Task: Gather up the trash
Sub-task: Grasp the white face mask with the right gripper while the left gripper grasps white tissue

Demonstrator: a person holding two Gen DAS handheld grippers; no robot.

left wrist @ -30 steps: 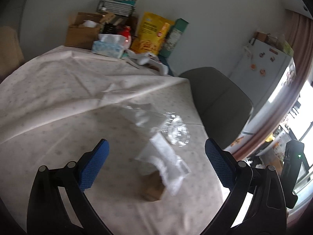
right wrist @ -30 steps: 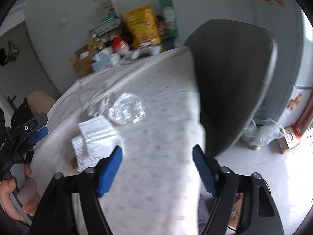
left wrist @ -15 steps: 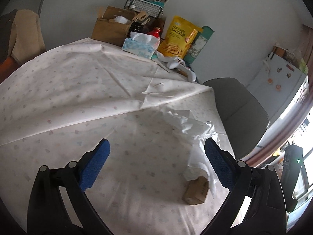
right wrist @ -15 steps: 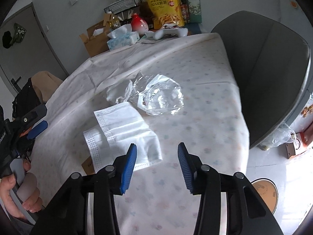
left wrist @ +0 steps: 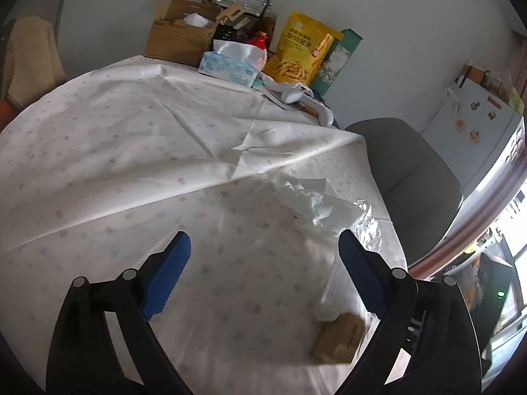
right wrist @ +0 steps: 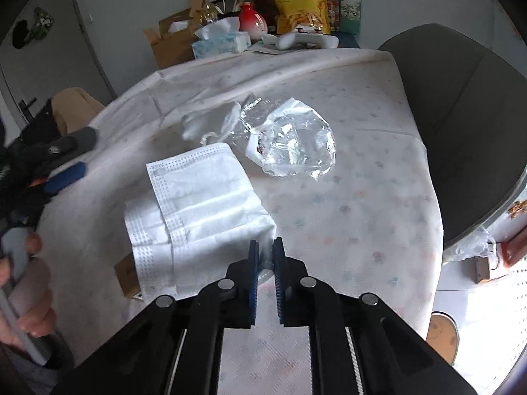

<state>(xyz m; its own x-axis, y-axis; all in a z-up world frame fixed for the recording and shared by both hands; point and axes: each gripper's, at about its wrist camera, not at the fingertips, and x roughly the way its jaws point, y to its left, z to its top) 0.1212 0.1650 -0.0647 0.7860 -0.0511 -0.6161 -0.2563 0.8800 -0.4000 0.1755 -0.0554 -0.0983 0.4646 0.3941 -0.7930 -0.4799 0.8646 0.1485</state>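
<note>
The right gripper [right wrist: 265, 247] had its blue pads nearly together, pinching the near corner of the white face mask [right wrist: 201, 207], which lay flat on the tablecloth [right wrist: 346, 197] and spread away to the left of the fingers. A small cardboard box [right wrist: 126, 278] peeked out from under the mask's near-left edge. Just beyond the mask sat a crumpled clear plastic wrapper [right wrist: 293, 144], with a crumpled tissue [right wrist: 207, 121] beside it on the left. The left gripper [left wrist: 263, 256] hung wide open above the cloth, holding nothing; the tissue [left wrist: 313, 204] lay just past its right finger, the box [left wrist: 339, 339] close under that finger. Farther off stood a tissue box [left wrist: 230, 65] and a yellow snack bag [left wrist: 303, 52].
</note>
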